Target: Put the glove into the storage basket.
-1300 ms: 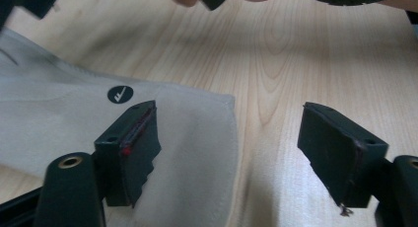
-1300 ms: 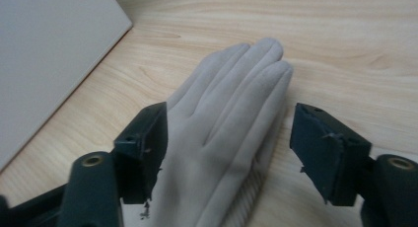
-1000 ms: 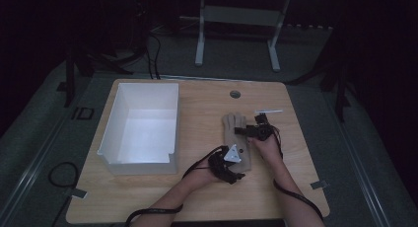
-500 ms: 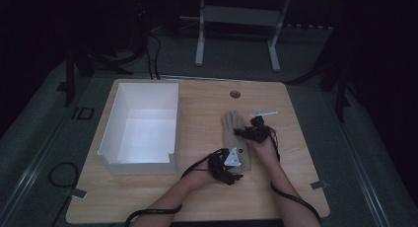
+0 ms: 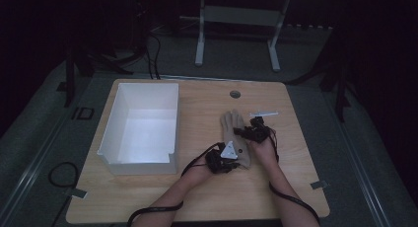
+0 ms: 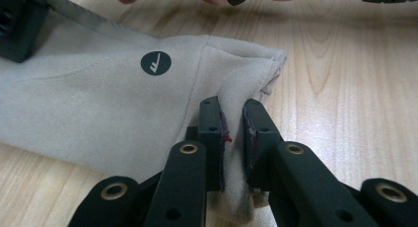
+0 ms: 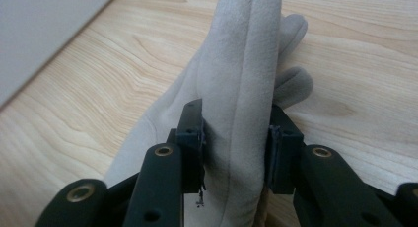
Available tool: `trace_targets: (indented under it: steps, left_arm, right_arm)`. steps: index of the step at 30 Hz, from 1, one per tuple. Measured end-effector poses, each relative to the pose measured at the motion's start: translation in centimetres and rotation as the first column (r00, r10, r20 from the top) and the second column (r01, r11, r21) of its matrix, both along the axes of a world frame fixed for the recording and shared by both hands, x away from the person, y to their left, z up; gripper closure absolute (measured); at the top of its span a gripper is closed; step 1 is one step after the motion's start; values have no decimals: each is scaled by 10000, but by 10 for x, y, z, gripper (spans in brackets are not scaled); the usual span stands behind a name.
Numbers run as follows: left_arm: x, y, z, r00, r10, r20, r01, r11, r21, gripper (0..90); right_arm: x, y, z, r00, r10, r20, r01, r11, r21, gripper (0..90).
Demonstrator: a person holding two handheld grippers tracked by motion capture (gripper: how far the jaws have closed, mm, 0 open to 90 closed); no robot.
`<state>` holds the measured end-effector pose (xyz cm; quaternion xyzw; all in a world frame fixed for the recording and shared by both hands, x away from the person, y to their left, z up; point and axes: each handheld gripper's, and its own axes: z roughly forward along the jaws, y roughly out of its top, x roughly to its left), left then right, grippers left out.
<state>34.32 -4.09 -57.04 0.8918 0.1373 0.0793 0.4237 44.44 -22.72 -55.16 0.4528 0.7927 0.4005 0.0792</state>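
With both grippers clamped on the glove (image 5: pixel 235 138) lying mid-table beside the box (image 5: pixel 140 160), left gripper (image 6: pixel 231 123) pinching its cuff and right gripper (image 7: pixel 236 138) squeezing a finger, I'd lift evenly, keeping it taut.

On the table (image 5: pixel 148 197), the box (image 5: pixel 140 126) sits at nine o'clock from the glove (image 5: pixel 235 138); the hole (image 5: pixel 235 94) lies at twelve o'clock, a small tool (image 5: pixel 263 114) at two.

A dim recording lab or studio

A light wooden table (image 5: pixel 197 197) stands on grey carpet floor (image 5: pixel 44 138), with black cables (image 5: pixel 59 172) and metal stand legs (image 5: pixel 199 39) behind.
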Motion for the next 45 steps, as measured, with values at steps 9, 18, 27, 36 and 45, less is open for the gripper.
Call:
trace_targets:
  steps: [9,18,27,36,45]
  left_arm:
    - [-6,5,10,9993,-138,345,122,9989,463,817]
    - [-14,19,48,9969,-260,742,218,9982,566,817]
    - [-20,33,76,9941,-421,997,328,9951,933,817]
    - [-30,41,99,9926,-207,1195,87,9950,999,817]
    - [-42,49,128,9879,-55,1551,-127,9931,1163,816]
  right_arm:
    - [-3,-2,13,9998,183,25,-185,9973,717,678]
    - [-11,1,48,9983,424,397,-472,9905,1289,678]
    - [-17,12,76,9932,783,864,-894,9871,1325,678]
    - [-21,22,97,9868,1158,1130,-1317,9806,1450,678]
    - [-26,32,124,9778,1414,1544,-1657,9734,1580,679]
